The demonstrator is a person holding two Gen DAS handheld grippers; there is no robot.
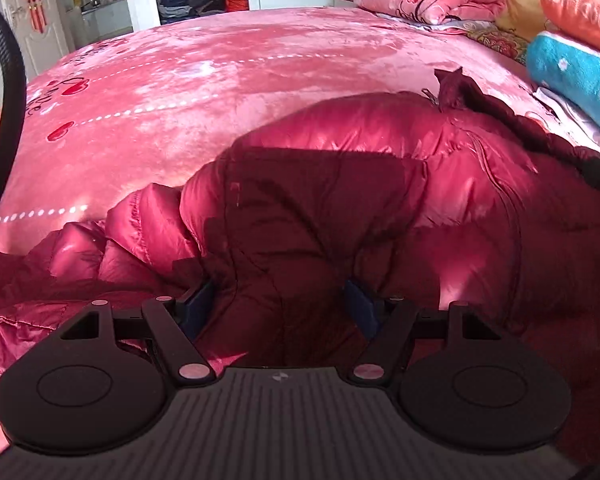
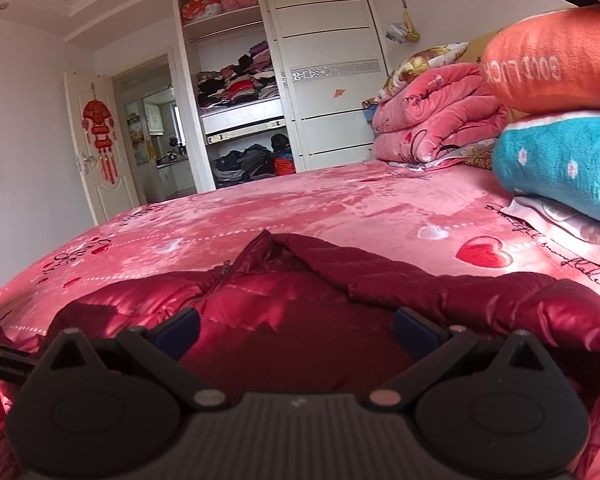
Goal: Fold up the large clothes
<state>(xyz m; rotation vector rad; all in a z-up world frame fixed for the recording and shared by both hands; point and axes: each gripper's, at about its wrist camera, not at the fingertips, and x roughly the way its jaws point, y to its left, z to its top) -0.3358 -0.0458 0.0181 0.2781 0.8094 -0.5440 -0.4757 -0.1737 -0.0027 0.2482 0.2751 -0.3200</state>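
Note:
A shiny dark red down jacket [image 1: 340, 184] lies bunched on the pink bed cover [image 1: 220, 72]. Its zipper and collar point toward the far right. My left gripper [image 1: 280, 308] is open, its blue fingers [image 1: 198, 308] set wide on either side of a fold of the jacket, pressed low against it. In the right wrist view the same jacket [image 2: 284, 292] fills the foreground, collar [image 2: 276, 248] pointing away. My right gripper [image 2: 296, 330] is open too, blue fingers [image 2: 412, 326] wide apart, resting on the jacket's puffy body.
Folded pink quilts [image 2: 436, 120] are stacked at the bed's far side. Orange [image 2: 556, 64] and blue [image 2: 560, 160] pillows are piled at right. An open wardrobe [image 2: 240, 96] and a door [image 2: 100, 152] stand beyond the bed. A black hose [image 1: 4, 112] runs along the left edge.

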